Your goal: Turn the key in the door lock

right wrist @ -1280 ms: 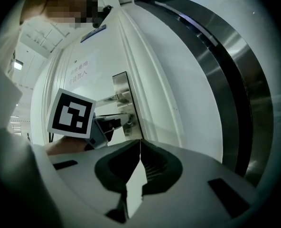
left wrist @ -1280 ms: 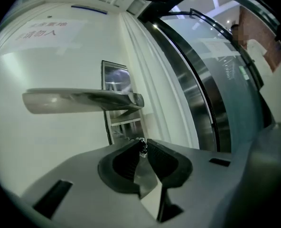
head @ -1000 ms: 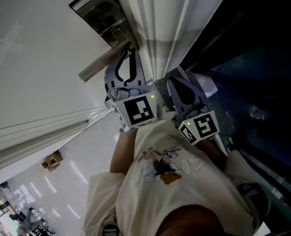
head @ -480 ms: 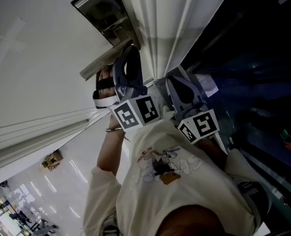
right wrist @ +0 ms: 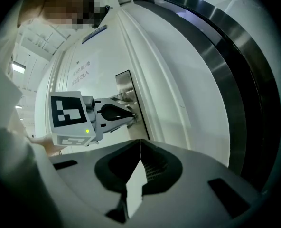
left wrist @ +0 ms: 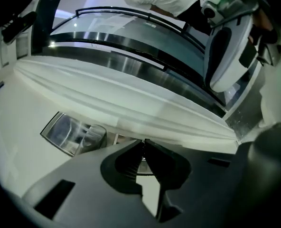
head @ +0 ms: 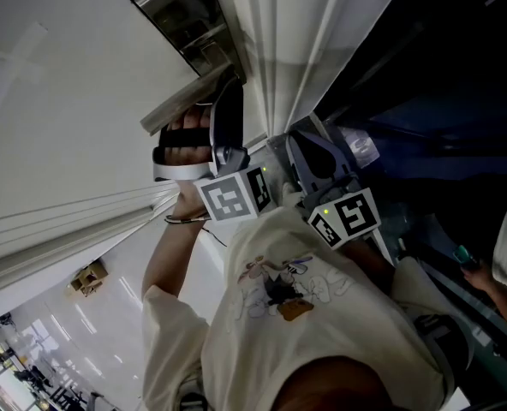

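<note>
While the head view has your left gripper (head: 232,88) at the door's lock plate (head: 189,24), your right gripper (head: 303,144) hangs just right of it. Your left gripper view shows jaws pressed together; the key itself can't be made out. Your right gripper view: jaws together, empty.
</note>
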The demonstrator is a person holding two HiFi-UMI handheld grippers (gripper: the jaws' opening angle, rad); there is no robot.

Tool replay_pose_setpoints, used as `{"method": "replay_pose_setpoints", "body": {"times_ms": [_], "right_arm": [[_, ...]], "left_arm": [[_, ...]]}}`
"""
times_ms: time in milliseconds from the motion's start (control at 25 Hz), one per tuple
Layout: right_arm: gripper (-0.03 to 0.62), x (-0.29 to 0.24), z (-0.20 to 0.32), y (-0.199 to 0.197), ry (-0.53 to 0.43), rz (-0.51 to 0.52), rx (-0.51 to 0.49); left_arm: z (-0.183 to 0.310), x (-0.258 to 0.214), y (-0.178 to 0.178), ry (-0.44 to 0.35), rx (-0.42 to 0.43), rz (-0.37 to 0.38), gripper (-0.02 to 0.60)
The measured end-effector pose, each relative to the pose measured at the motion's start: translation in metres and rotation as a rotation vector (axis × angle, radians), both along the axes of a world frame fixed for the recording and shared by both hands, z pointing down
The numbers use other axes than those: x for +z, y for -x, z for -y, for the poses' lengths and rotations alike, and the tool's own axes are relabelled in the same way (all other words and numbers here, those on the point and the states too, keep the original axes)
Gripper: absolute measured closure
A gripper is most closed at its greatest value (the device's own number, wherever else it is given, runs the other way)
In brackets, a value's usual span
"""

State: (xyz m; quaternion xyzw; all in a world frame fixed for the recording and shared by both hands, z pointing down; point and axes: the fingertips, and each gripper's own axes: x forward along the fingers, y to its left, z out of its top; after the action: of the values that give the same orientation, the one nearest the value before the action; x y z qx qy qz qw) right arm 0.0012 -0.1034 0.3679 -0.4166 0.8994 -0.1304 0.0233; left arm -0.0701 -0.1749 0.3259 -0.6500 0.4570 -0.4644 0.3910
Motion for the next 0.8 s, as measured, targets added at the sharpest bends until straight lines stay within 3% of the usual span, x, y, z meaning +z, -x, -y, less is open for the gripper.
{"method": "replay_pose_setpoints", "body": {"times_ms": [240, 480, 600, 800], "right_arm": [[0.586, 0.000, -0.001, 0.003, 0.001, -0.002, -0.002], [0.586, -0.001, 0.002, 0.009, -0.004, 0.003, -0.002], [0.586, -0.002, 0.005, 0.011, -0.006, 0.007, 0.006], [0.586, -0.003, 0.012, 0.012, -0.008, 0.010, 0.021]], "left_arm": [[-0.001, 0.002, 0.000, -0.029, 0.046, 0.133, 0.560], [-0.001, -0.003, -0.002, -0.106, 0.065, 0.153, 0.544], [-0.002, -0.005, -0.002, -0.130, 0.067, 0.118, 0.518], [-0.013, -0.007, -0.005, -0.155, 0.087, -0.003, 0.514]]}}
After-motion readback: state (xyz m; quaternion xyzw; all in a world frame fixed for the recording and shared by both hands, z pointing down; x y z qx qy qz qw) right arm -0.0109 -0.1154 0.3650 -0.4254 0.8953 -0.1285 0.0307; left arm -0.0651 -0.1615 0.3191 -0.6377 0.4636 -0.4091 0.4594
